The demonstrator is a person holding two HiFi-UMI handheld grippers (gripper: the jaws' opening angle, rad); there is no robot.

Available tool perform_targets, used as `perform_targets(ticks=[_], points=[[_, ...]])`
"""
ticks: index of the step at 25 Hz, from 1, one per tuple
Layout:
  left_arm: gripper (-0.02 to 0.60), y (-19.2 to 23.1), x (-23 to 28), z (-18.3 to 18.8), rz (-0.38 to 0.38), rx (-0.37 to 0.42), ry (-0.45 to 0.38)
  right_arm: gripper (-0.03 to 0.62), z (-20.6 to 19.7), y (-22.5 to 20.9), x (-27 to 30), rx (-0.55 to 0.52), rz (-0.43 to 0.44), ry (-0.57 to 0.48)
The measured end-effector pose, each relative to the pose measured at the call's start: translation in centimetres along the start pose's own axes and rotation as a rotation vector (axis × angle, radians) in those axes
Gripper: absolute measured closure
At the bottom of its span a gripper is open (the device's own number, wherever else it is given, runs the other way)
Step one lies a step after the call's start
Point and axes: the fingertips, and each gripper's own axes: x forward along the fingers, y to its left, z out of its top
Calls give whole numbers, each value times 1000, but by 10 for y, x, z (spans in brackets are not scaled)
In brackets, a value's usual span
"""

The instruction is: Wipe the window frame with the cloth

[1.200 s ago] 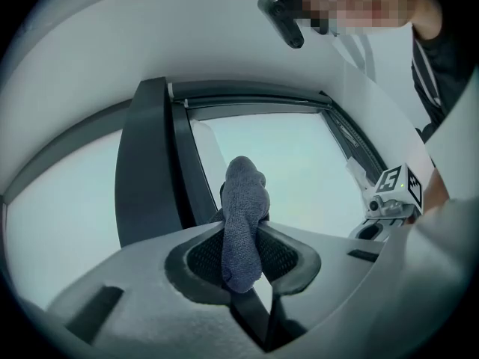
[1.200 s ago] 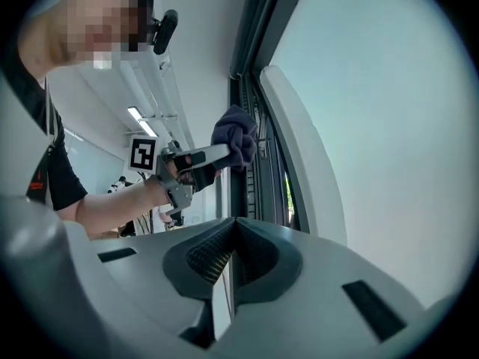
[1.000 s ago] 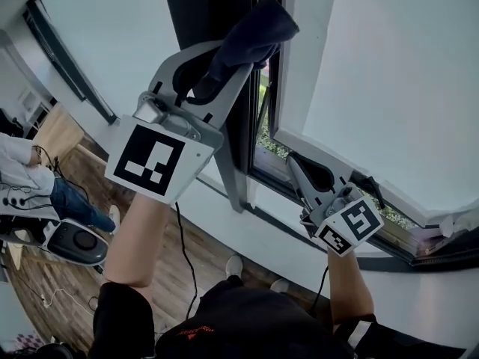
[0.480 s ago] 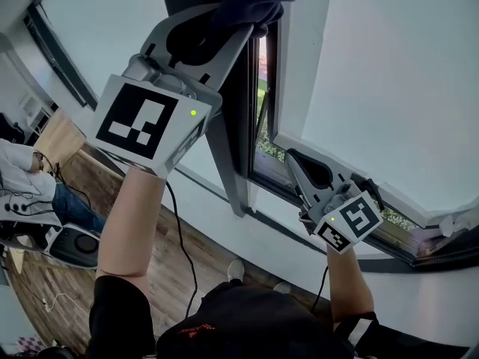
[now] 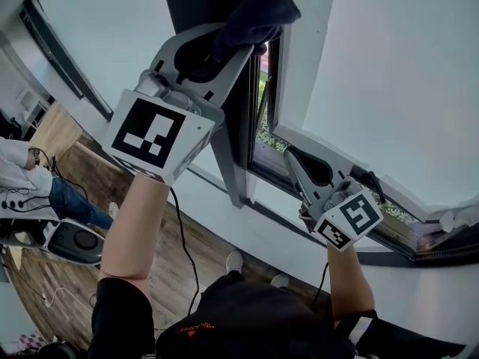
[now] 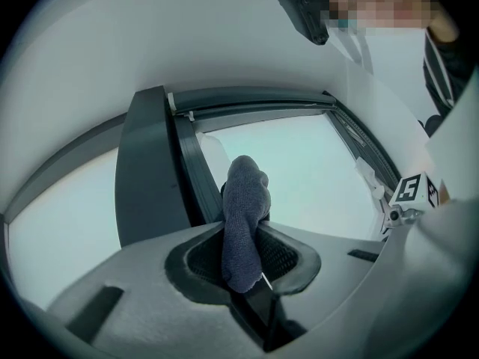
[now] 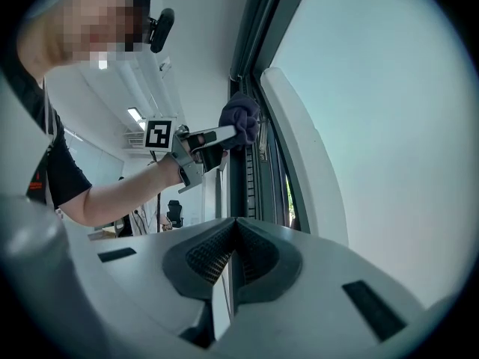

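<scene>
The left tongs (image 6: 243, 229) are clamped on the cloth (image 5: 258, 13). It sticks out past their tips toward 12 o'clock and presses against the dark upright of the window frame (image 5: 227, 144), just beside the gap where greenery shows. The cloth is dark blue-grey and knitted-looking, bunched into a soft rounded lump, with a short tail hanging back between the pads. The right tongs (image 7: 232, 226) sit lower, at about 4 o'clock from the left pair, closed with nothing between them, near the pale sash.
</scene>
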Motion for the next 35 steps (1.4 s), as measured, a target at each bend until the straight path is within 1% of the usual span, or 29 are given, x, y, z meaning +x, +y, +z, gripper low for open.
perform_targets(ticks=[2,7,15,20,26,35], points=[[480,-7,-3,-15,-4,-33,26,589,-6,0,0,6,-1,10],[480,-20,-7,-44,-32,-49,39,589,-14,1,-1,15,-6,32],[480,-49,-20,-98,-53,-145,99,589,-29,3,-5,32,-15,65],[481,-68,-25,-136,-71,-192,162,589,-41,0,-6,44,-23,84],[482,-92,-33,-188,-80,-281,246,589,-53,-3,-7,64,-32,111],[482,-126,-48,-250,-104,-348,333,589,-82,-8,-11,101,-51,162]])
